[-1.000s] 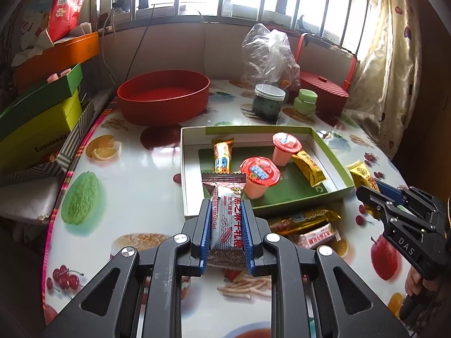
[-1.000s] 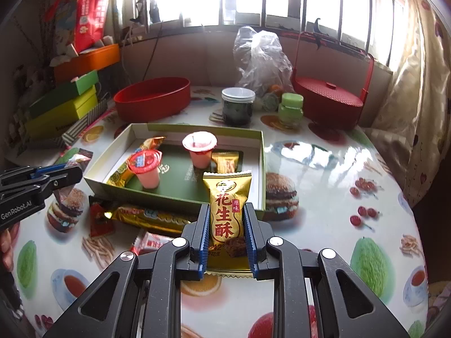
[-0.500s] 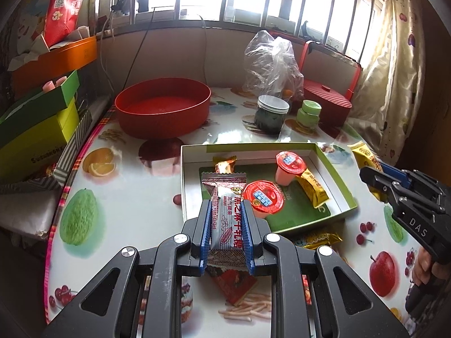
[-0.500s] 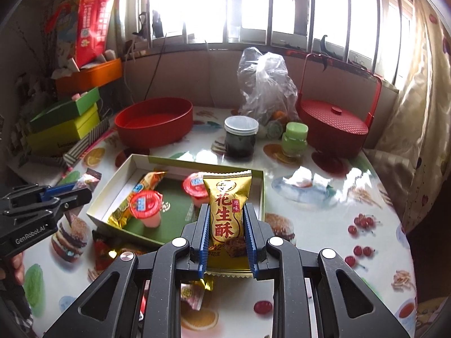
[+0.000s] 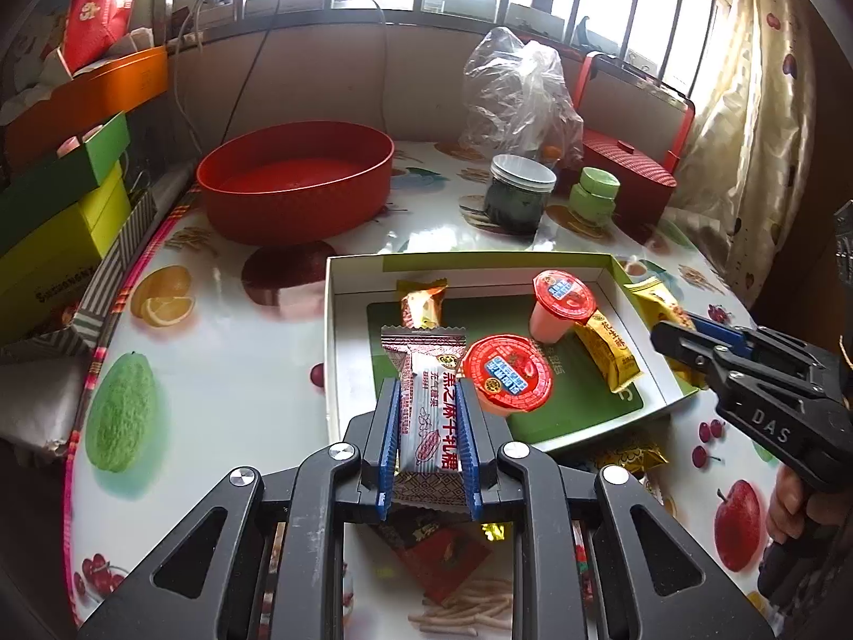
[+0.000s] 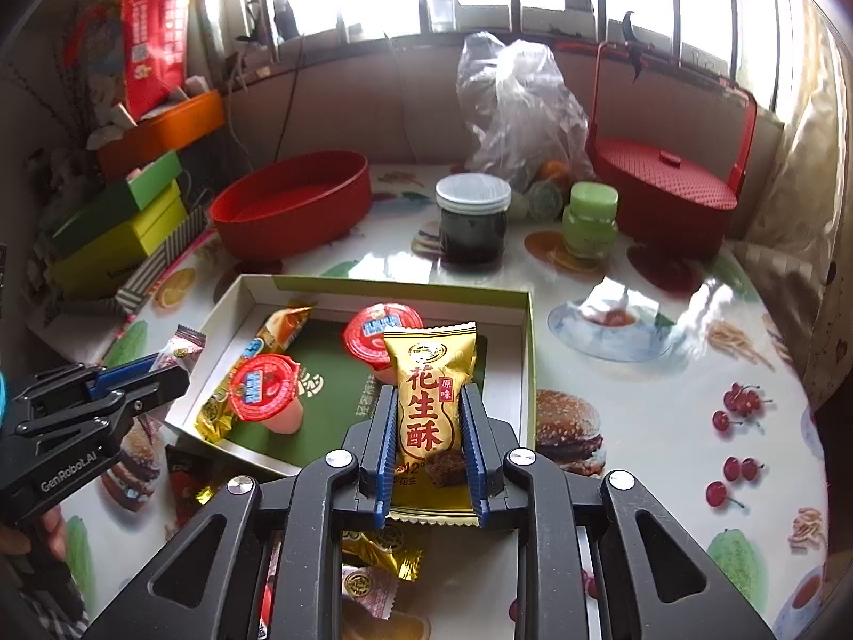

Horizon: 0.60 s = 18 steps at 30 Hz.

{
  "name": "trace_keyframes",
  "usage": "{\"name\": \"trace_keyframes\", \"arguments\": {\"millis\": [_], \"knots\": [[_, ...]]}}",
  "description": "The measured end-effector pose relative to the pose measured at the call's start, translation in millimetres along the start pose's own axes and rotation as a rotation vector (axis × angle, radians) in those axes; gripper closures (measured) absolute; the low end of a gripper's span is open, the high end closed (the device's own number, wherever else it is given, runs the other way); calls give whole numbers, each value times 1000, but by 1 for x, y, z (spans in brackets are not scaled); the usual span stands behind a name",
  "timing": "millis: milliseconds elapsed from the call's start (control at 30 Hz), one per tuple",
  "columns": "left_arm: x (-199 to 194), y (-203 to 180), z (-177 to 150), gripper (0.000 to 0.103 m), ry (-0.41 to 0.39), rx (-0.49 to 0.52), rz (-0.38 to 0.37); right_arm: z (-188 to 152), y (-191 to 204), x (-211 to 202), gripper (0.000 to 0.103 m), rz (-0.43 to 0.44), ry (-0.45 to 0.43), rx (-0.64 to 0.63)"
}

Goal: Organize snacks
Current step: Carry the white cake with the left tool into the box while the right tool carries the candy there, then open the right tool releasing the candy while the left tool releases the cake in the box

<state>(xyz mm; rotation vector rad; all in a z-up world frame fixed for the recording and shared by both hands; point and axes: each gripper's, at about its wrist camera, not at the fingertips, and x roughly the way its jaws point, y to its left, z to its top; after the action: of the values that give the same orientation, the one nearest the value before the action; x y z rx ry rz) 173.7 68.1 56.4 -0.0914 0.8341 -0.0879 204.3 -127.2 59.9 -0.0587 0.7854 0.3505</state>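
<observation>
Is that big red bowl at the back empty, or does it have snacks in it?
Empty, as far as shows. The left wrist view looks down into the red bowl and only its bare red bottom is visible; the near wall hides a little of the floor.

You are wielding black grippers point(image 5: 426, 448) with blue ribbed pads point(image 5: 388, 442), silver screws point(image 5: 343, 450), and "DAS" lettering point(image 5: 765, 425).
</observation>
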Motion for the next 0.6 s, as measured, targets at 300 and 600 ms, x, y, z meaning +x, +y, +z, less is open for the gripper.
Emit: {"name": "trace_keyframes", "arguments": {"millis": [300, 600], "knots": [[14, -1, 2, 82, 22, 9, 11, 0, -5, 19, 82, -1, 40, 5], [24, -2, 0, 82, 47, 4, 4, -3, -7, 32, 82, -6, 68, 1]]}}
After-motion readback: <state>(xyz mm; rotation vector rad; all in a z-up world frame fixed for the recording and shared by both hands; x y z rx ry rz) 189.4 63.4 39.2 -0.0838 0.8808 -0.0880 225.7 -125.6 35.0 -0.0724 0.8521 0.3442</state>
